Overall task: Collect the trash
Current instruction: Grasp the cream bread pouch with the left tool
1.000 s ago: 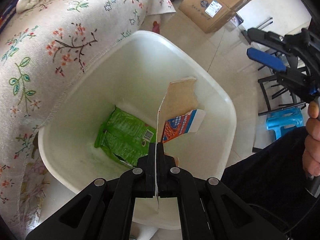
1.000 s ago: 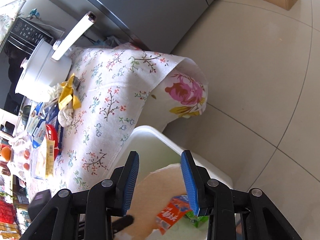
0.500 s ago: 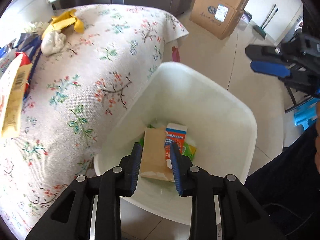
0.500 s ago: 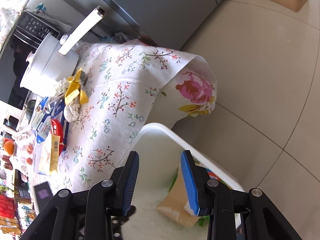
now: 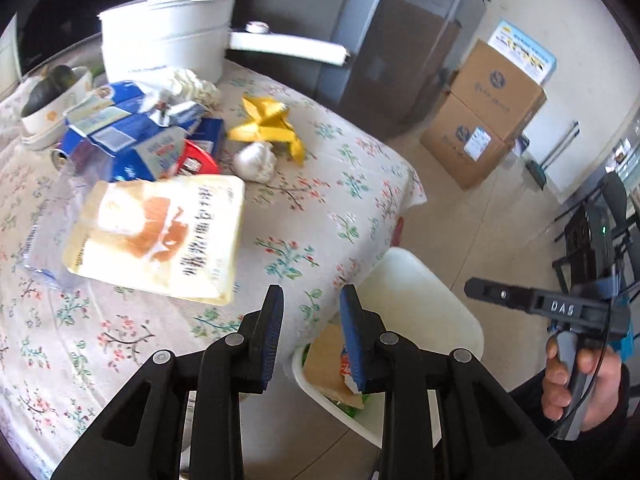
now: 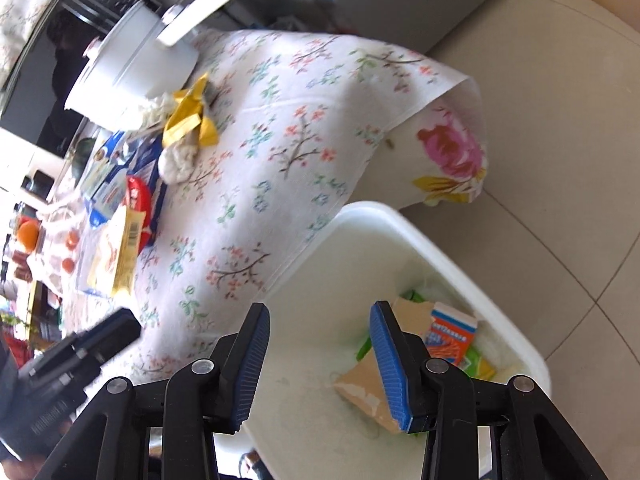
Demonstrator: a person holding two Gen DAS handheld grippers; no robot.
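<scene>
My left gripper [image 5: 312, 300] is open and holds nothing; it hangs over the table edge beside the white bin [image 5: 420, 280]. In the bin [image 6: 400, 224] lie a brown cardboard piece [image 6: 360, 380], an orange and blue carton [image 6: 452, 336] and a green wrapper [image 6: 476, 360]. My right gripper [image 6: 320, 312] hovers above the bin, its jaws opening with nothing between them. On the floral tablecloth [image 5: 320, 216] lie a yellow bread bag [image 5: 160, 236], blue cartons [image 5: 136, 140], a red wrapper [image 5: 198, 158], a crumpled tissue [image 5: 256, 162] and a yellow wrapper [image 5: 268, 124].
A white pot [image 5: 168, 32] with a long handle and a bowl [image 5: 56, 96] stand at the back of the table. Cardboard boxes [image 5: 488, 120] sit on the tiled floor by a grey fridge [image 5: 400, 40]. A hand [image 5: 576, 372] holds the right tool.
The left gripper let go of the cardboard piece, which now lies in the bin, then opened, rose and swung toward the table. The right gripper shifted a little and its jaws widened.
</scene>
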